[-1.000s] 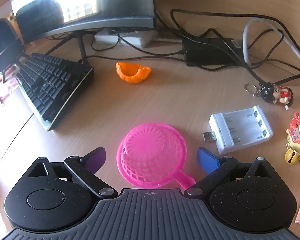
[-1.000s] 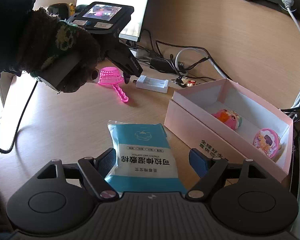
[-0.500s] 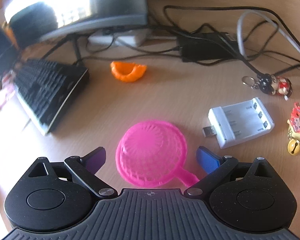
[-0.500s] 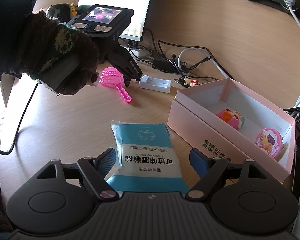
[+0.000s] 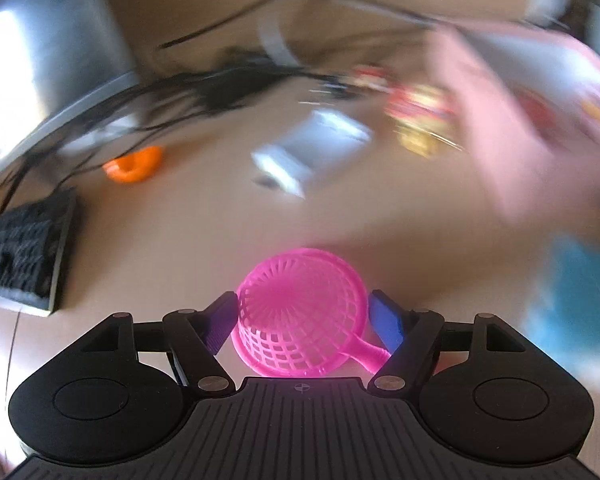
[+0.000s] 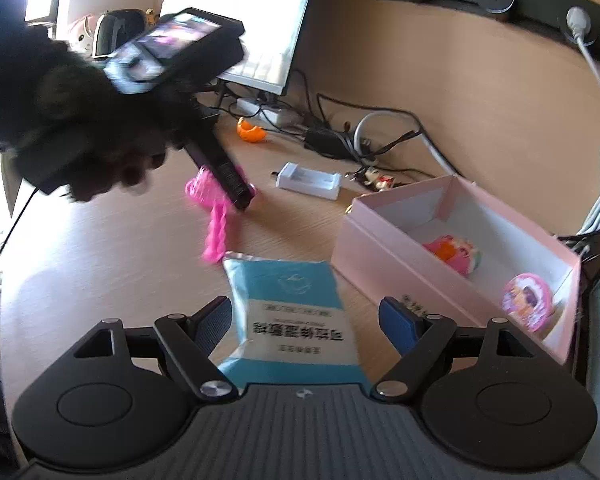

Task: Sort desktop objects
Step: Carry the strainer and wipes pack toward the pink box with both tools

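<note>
Wooden desk (image 6: 112, 264); left gripper (image 5: 303, 312) has just closed onto pink strainer (image 5: 300, 312); right gripper (image 6: 305, 322) gapes around blue packet (image 6: 292, 316).

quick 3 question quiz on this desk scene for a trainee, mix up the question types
1. True or false: the left gripper has its jaws around the pink strainer.
2. Which item lies between the right gripper's open fingers: A) orange toy, B) blue packet, C) battery charger?
3. Fill in: two small toys already sit inside the pink ____.

Key
1. True; the jaws have just been closing and now press the strainer's bowl.
2. B, the blue packet; the orange toy and battery charger lie farther back.
3. box.
</note>
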`<move>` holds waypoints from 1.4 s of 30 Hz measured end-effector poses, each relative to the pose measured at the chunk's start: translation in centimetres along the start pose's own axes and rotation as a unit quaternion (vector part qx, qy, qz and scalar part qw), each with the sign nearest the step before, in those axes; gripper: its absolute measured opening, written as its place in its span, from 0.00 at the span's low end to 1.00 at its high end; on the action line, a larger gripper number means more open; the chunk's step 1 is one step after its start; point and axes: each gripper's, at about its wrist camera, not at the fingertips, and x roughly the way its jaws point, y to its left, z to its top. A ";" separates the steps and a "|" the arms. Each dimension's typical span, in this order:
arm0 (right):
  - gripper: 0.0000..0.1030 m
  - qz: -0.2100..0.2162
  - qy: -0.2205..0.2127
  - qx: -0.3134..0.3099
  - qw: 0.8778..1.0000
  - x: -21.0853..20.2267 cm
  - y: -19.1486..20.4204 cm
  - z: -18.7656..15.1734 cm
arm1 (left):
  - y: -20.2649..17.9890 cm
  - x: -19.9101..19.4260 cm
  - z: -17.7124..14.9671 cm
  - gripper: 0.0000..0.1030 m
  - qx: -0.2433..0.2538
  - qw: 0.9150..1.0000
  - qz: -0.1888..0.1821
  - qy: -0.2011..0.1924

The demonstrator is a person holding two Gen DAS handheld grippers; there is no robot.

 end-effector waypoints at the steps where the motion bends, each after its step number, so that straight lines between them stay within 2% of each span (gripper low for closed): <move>1: 0.76 0.005 0.004 0.006 1.000 0.1 0.0 0.0 | -0.9 -0.8 -1.0 0.79 0.036 0.999 -0.002 -0.010; 2: 0.72 0.013 0.009 0.015 1.000 0.2 -0.2 -0.1 | -1.6 -1.4 -1.9 0.81 0.068 0.998 0.006 -0.019; 4: 0.59 0.021 0.024 0.029 0.999 0.5 -0.3 -0.2 | -2.3 -2.3 -3.5 0.89 0.115 0.992 0.023 -0.034; 9: 0.58 -0.005 0.064 0.046 0.997 0.5 0.0 -0.5 | -0.1 -2.9 -5.7 0.93 0.133 0.990 0.021 -0.045; 11: 0.58 0.006 0.079 0.053 0.995 0.1 0.2 -0.3 | 1.5 -2.8 -6.0 0.93 0.088 0.995 0.023 -0.032; 12: 0.59 0.018 0.080 0.066 0.994 -0.6 0.3 -0.1 | 2.5 -2.8 -6.1 0.93 0.055 0.998 0.009 -0.026; 14: 0.67 0.024 0.073 0.088 0.993 -1.7 0.4 0.5 | 3.9 -2.8 -6.3 0.94 -0.012 0.999 -0.040 -0.020; 15: 0.75 0.016 0.070 0.089 0.993 -2.0 0.5 0.7 | 4.1 -2.4 -6.1 0.94 -0.039 0.997 -0.056 -0.022; 18: 0.76 -0.025 0.072 0.076 0.994 -1.1 0.8 1.5 | 3.3 -0.7 -5.1 0.96 -0.067 0.996 -0.052 -0.012; 21: 0.76 -0.021 0.093 0.080 0.992 0.6 0.8 1.9 | 2.8 0.2 -3.7 0.94 -0.078 0.995 -0.052 -0.022; 22: 0.76 -0.022 0.100 0.077 0.992 1.2 0.9 2.0 | 2.4 0.1 -3.5 0.87 -0.079 0.995 -0.054 -0.026; 23: 0.75 -0.021 0.107 0.076 0.991 1.6 0.9 2.0 | 2.0 -0.3 -3.5 0.84 -0.076 0.995 -0.060 -0.029; 24: 0.67 -0.020 0.114 0.080 0.990 2.0 1.0 1.9 | 1.6 -0.5 -3.5 0.78 -0.067 0.995 -0.070 -0.032; 25: 0.55 -0.017 0.122 0.085 0.989 2.3 1.0 1.9 | 1.1 -0.9 -3.7 0.77 -0.049 0.995 -0.084 -0.037; 26: 0.54 -0.012 0.131 0.091 0.987 2.4 0.9 1.8 | 0.6 -1.2 -4.0 0.77 -0.027 0.994 -0.097 -0.044; 29: 0.54 -0.044 0.146 0.107 0.983 1.7 0.6 1.4 | -0.9 -2.5 -5.5 0.77 0.045 0.987 -0.140 -0.058; 32: 0.56 -0.072 0.163 0.138 0.974 0.8 -0.3 0.7 | -2.3 -4.2 -7.2 0.91 0.083 0.980 -0.172 -0.061; 33: 0.59 -0.065 0.163 0.147 0.973 0.1 -0.5 0.4 | -2.5 -4.6 -7.7 0.93 0.089 0.978 -0.180 -0.061; 34: 0.68 -0.052 0.157 0.151 0.975 -0.5 -0.6 0.2 | -2.7 -4.8 -8.0 0.93 0.093 0.976 -0.186 -0.058; 35: 0.73 -0.042 0.150 0.151 0.976 -1.2 -0.5 0.1 | -2.8 -4.9 -8.2 0.93 0.098 0.975 -0.192 -0.051; 36: 0.77 -0.042 0.144 0.147 0.978 -1.7 -0.3 0.2 | -2.8 -5.0 -8.3 0.93 0.100 0.975 -0.193 -0.047; 39: 0.77 -0.056 0.136 0.139 0.979 -1.4 -0.3 0.4 | -3.0 -4.9 -7.7 0.94 0.080 0.982 -0.166 -0.043; 42: 0.76 -0.074 0.148 0.173 0.971 0.0 -1.1 0.4 | -2.3 -3.4 -6.3 0.93 0.030 0.988 -0.147 -0.023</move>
